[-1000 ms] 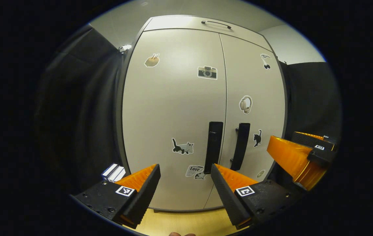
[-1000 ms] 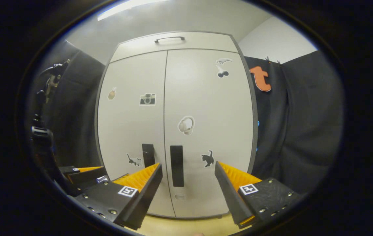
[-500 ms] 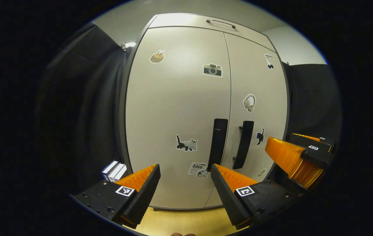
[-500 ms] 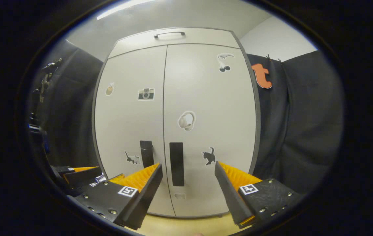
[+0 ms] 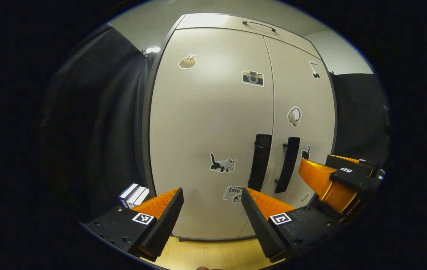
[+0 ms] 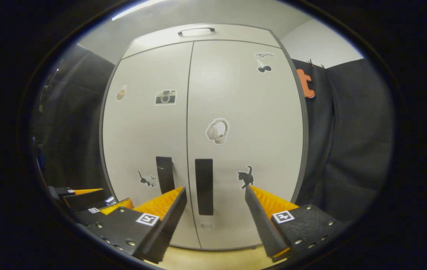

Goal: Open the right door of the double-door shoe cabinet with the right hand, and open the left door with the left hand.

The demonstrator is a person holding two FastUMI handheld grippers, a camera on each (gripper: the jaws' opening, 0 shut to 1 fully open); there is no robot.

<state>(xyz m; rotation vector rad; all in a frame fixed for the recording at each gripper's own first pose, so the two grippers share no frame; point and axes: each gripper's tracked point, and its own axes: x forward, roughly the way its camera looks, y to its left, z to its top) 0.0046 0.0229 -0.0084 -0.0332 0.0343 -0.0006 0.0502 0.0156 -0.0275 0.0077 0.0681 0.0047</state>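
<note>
Pale beige shoe cabinet (image 6: 236, 93) showing dark grey edging, black handles (image 6: 203, 186) standing out at the middle seam, black-and-white cat sticker (image 5: 222, 165) sitting low on the left door, light wood floor (image 5: 206, 253) glowing yellow

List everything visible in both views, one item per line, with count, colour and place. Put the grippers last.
shoe cabinet: one, off-white, dead ahead, both doors shut
door handles: two, black, upright, either side of the centre seam
top handle: one, dark, on the panel above the doors
stickers: several, among them headphones, a camera and cats, spread over both doors
small boxes: two or so, white and blue, at the cabinet's left foot
floor: light wood, below the cabinet
left gripper: one, open, short of the left door
right gripper: one, open, facing the right door's handle
</note>
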